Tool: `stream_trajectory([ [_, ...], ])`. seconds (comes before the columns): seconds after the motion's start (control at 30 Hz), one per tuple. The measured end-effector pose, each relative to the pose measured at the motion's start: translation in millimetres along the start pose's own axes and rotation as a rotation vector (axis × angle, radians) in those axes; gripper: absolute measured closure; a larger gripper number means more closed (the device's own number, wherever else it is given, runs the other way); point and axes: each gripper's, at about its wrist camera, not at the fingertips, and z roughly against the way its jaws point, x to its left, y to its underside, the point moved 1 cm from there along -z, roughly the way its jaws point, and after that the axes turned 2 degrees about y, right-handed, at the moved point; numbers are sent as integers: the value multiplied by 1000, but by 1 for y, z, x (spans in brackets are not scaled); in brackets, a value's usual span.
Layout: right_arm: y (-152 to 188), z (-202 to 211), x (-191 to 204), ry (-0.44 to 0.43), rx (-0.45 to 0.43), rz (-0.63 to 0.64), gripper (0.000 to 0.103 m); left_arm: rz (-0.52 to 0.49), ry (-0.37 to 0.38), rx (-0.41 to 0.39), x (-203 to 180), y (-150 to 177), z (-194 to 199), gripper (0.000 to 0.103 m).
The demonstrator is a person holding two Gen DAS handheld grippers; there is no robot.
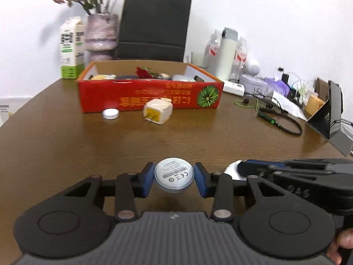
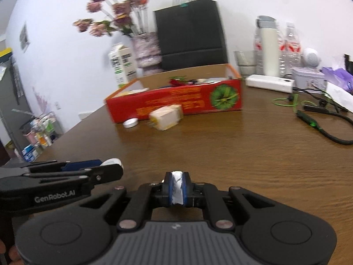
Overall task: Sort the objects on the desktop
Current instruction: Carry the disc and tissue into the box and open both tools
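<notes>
The left gripper pinches one round grey disc by its rim between the blue pads, clear of the brown table. The right gripper is pressed nearly together on a thin white item, possibly crumpled paper; blur prevents identification.

Risks:
- The disc is held at two rim points only. A tilt or jolt could rotate it out of the pads.
- The two grippers sit just beside each other; converging on the red box together could cause a collision.
- The thin white item could slip from so slight a pinch.

Count on the table before the box: one white round cap and one cream cube-shaped plug, near each other
</notes>
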Motion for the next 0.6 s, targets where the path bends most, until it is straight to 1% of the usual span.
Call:
stream_trajectory([
  [0.07,8,1,15,-7,13,25,95,-10,-28,-36,2,8,15,63],
  [0.1,13,3,23,-4,21,40,95,-8,-41,-43,4,12,20,63],
  [0.17,22,12,36,-9,18,64,95,23,-45,-39,8,19,31,63],
  [0.23,27,25,46,-19,3,88,95,41,-40,-42,10,26,42,63],
  [0.33,33,45,58,0,-44,126,95,39,-34,-71,9,31,58,63],
  [0.5,33,63,57,28,-91,120,95,21,-19,-120,6,25,71,63],
  [0.6,18,71,51,37,-136,115,95,19,-20,-144,11,10,70,63],
])
